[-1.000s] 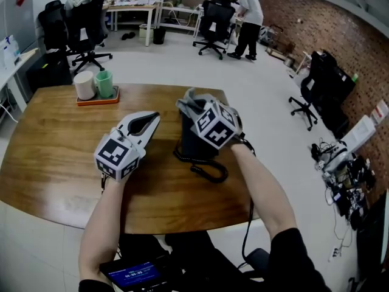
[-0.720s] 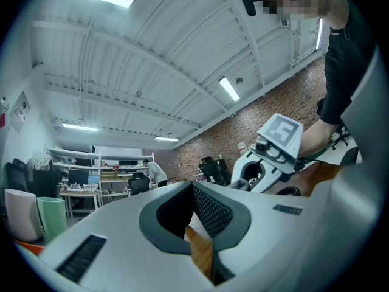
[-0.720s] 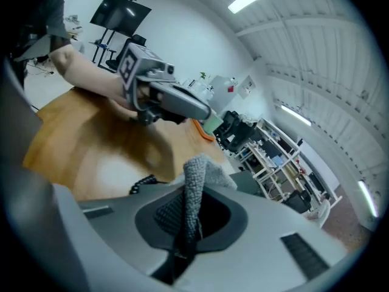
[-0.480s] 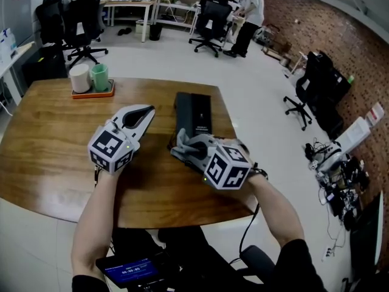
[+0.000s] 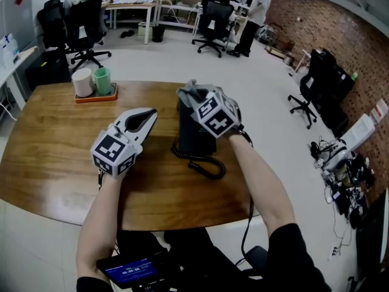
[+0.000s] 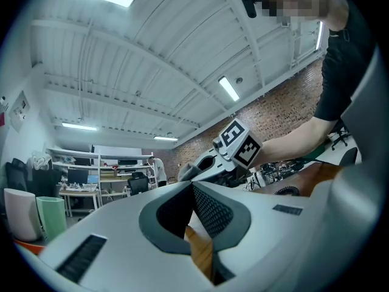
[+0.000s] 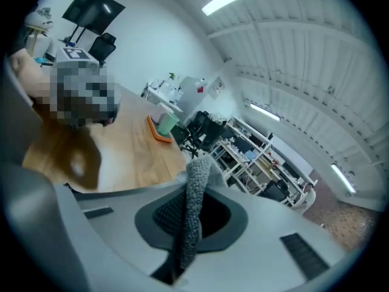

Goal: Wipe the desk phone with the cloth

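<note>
The black desk phone (image 5: pixel 196 140) lies on the wooden table (image 5: pixel 55 145), its coiled cord (image 5: pixel 205 166) looping toward me. My right gripper (image 5: pixel 187 94) is over the phone's far end, shut on a grey cloth (image 5: pixel 193 92) that hides that end. In the right gripper view the cloth (image 7: pixel 194 202) sticks up from between the shut jaws of the right gripper (image 7: pixel 186 190). My left gripper (image 5: pixel 148 114) hovers left of the phone, shut and empty, not touching it. The left gripper (image 6: pixel 187 186) has its tips closed together in its own view.
An orange tray (image 5: pixel 97 96) with a white cup (image 5: pixel 81 83) and a green cup (image 5: pixel 102 81) stands at the table's far left. Office chairs (image 5: pixel 213 20), desks and a standing person (image 5: pixel 254 8) are beyond the table. Cables lie on the floor at right.
My right gripper with the cloth swept from the phone's far end toward me, then back to the far end. The left gripper stayed about where it was.
</note>
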The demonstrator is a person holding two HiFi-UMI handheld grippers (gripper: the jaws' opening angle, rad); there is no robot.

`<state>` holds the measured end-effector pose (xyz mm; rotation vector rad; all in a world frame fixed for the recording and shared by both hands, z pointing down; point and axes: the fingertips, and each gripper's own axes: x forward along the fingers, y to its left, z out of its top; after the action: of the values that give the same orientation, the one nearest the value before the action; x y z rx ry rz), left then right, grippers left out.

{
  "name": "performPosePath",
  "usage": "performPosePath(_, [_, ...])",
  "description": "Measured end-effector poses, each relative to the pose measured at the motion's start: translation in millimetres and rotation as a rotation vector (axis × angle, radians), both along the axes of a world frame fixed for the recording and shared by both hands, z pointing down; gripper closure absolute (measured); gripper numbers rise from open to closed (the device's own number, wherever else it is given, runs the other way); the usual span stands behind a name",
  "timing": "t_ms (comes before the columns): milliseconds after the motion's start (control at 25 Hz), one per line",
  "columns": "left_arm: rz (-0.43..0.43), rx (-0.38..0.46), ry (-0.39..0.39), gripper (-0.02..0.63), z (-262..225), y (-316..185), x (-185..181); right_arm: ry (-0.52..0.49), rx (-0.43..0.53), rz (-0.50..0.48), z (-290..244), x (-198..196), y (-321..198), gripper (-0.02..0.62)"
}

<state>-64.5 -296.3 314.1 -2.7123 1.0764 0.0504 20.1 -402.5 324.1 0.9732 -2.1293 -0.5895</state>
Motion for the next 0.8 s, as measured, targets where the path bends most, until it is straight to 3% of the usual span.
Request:
performPosePath(200, [0.001,0.004,-0.009,0.606,-2,1,1,0.097,-0.048,-0.066,23,-3,25,0.572])
performPosePath(440, [0.004,0.002,-0.015,0.606,0,0,0,0.180,-0.097,-0.225,62,-2,115,0.571])
performPosePath(640, [0.002,-0.010,-0.009,0.606,1,-1,-3,0.317,-0.169,-0.380,88,5,178,0.571])
performPosePath(720, [0.003,-0.015,-0.007,0.606,1,-2,-3,0.298,-0.172,-0.382,80,12,177,0.571])
performPosePath(800, [0.005,-0.016,-0.006,0.606,1,-2,-4,0.198,-0.126,-0.301,54,20,149,0.571])
